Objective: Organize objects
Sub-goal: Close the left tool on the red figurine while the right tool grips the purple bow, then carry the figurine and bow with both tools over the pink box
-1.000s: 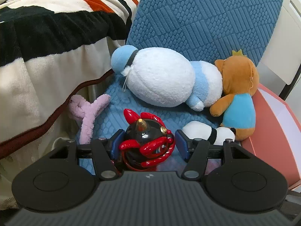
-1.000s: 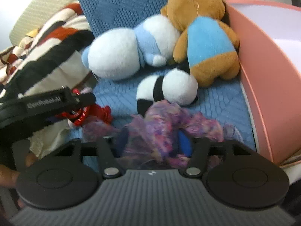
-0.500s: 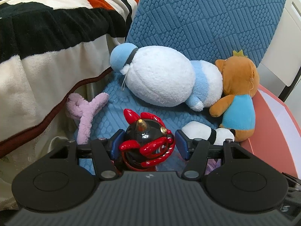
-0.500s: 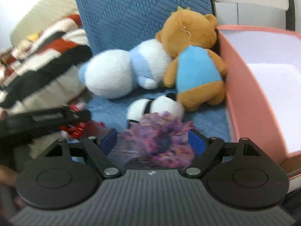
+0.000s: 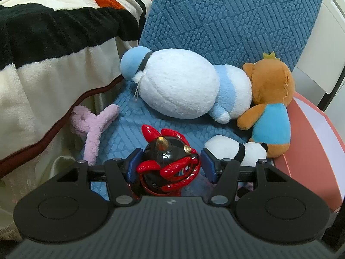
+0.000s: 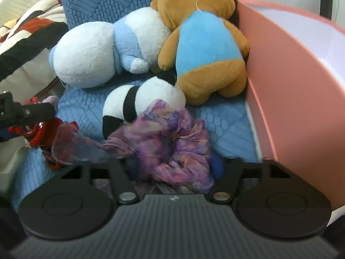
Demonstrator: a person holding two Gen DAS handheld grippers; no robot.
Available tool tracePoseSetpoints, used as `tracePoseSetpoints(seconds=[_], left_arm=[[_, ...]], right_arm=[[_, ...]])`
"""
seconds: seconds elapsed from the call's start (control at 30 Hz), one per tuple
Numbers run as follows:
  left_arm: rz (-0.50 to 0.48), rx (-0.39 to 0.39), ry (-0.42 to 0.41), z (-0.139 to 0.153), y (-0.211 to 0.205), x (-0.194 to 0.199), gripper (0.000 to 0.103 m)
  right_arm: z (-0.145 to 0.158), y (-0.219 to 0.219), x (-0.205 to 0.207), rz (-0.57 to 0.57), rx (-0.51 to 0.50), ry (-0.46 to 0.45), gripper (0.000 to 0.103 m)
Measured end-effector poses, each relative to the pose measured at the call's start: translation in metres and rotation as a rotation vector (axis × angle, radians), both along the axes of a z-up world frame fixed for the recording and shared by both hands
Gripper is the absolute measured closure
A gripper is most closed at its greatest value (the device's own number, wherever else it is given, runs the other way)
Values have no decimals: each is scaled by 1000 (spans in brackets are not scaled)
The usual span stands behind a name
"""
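Note:
My left gripper (image 5: 169,165) is shut on a black and red toy (image 5: 168,164), held over the blue seat cushion (image 5: 129,129). The toy also shows at the left of the right wrist view (image 6: 41,133). My right gripper (image 6: 174,161) is closed around a purple gauzy scarf (image 6: 170,146) that bunches between its fingers and hides the pads. Behind lie a white and blue plush (image 5: 181,86), a brown bear in a blue shirt (image 5: 271,103) and a small panda plush (image 5: 235,149). A pink plush (image 5: 92,125) lies at the seat's left edge.
A pink box (image 6: 291,86) with a white inside stands right of the seat, against the bear. A striped blanket (image 5: 54,43) hangs over the bed at left. The blue quilted chair back (image 5: 226,17) rises behind the plush toys.
My right gripper was open half a second ago and has closed on the scarf and moved nearer the panda. My left gripper still holds the toy and has barely moved.

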State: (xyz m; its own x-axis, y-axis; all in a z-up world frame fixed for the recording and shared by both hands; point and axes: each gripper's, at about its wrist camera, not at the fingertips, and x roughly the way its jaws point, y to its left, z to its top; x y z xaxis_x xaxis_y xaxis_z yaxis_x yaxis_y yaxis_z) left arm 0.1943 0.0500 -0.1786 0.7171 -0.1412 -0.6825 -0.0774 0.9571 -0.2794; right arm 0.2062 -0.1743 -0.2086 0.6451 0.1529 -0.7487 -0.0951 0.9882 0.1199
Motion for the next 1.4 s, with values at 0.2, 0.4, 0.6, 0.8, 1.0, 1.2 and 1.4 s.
tracePoseSetpoints(seconds=[0.2,0.4,0.6,0.8,1.0,1.2,1.4], left_arm=[[-6,-5,-6,2,-1,-3,39],[-32,-2,-17,7,-2,-10,39],[-58,-16,-13,13,-7,-19,39],[-87,-41,14,20,-15,-27,39],[-112,-61,34,33,-26,-30,39],[-139,-78,26,65,-35,-21,39],[-157,-88,21,105,-46,0,39]], right_arm=[[16,-4,-15,19,9,-28,81],[35,-7,-17,26,27,-18,82],[56,-10,-24,100,32,-23,82],[69,-16,-30,131,38,10,82],[92,-26,-29,154,55,18,82],[124,-39,-22,168,48,-2,82],[160,-58,-11,152,56,-26,82]])
